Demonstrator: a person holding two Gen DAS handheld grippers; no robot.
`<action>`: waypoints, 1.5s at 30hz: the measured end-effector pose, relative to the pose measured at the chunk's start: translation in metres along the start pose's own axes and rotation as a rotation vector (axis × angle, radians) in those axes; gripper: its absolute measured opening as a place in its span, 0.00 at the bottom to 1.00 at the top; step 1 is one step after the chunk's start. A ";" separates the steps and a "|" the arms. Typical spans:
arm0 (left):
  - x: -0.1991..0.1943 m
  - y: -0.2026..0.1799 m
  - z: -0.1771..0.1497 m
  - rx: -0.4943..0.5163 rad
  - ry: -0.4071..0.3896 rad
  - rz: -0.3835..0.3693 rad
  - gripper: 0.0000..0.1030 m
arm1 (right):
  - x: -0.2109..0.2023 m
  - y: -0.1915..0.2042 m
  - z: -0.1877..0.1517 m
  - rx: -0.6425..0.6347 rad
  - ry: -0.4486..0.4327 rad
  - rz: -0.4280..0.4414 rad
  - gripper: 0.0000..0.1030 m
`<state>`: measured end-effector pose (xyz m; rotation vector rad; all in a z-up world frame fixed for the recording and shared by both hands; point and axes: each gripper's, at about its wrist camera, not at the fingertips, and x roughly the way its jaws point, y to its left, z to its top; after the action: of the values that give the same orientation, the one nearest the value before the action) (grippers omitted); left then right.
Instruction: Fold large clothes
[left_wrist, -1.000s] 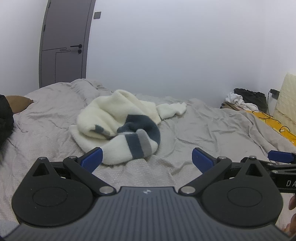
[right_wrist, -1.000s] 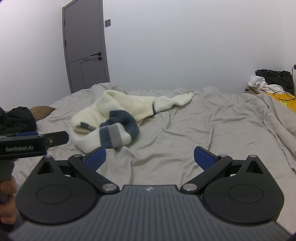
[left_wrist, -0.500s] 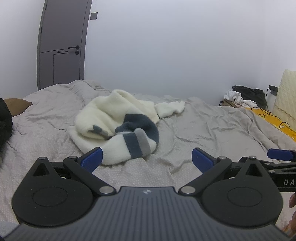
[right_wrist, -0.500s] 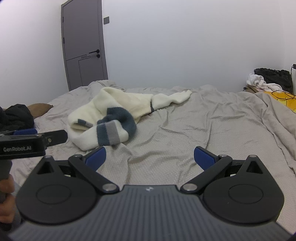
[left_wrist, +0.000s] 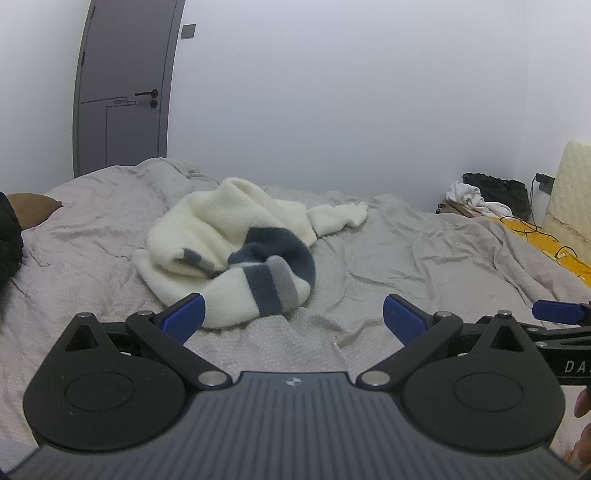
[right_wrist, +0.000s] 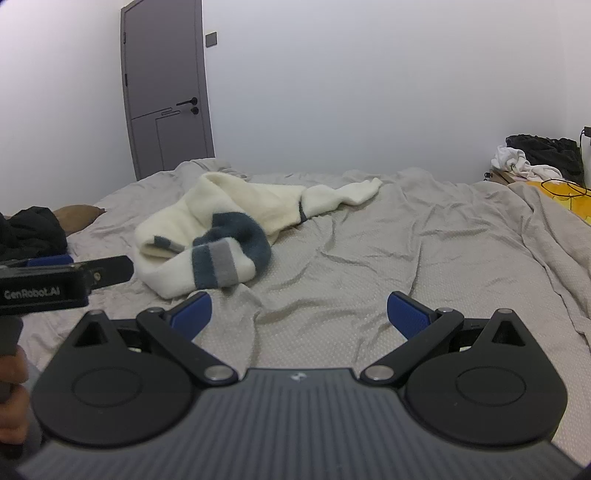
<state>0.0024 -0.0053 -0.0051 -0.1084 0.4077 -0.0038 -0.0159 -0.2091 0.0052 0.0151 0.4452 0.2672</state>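
Observation:
A crumpled cream fleece sweater with dark blue and grey sleeve bands lies in a heap on the grey bed. One sleeve trails to the right. My left gripper is open and empty, held just in front of the heap. The sweater also shows in the right wrist view. My right gripper is open and empty, to the right of the sweater, over bare sheet. The left gripper's body shows at the left of that view.
A grey door stands behind the bed at the left. Dark clothes and a brown pillow lie at the bed's left. White and black clothes and a yellow item sit at the far right.
Both grippers have drifted slightly, so the sweater sits a little lower and nearer in both views. Both jaws stay open. The sweater has not moved.

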 end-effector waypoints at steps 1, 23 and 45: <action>0.001 0.000 0.000 0.001 0.002 -0.001 1.00 | 0.000 0.000 0.000 0.000 0.000 0.000 1.00; 0.033 -0.004 -0.003 0.001 0.032 -0.022 1.00 | 0.010 -0.009 -0.002 0.058 0.035 -0.016 1.00; 0.142 0.023 0.020 -0.096 0.146 -0.054 1.00 | 0.105 -0.032 0.055 0.207 0.155 0.094 1.00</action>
<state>0.1405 0.0163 -0.0452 -0.2151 0.5506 -0.0453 0.1067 -0.2105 0.0083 0.2189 0.6262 0.3155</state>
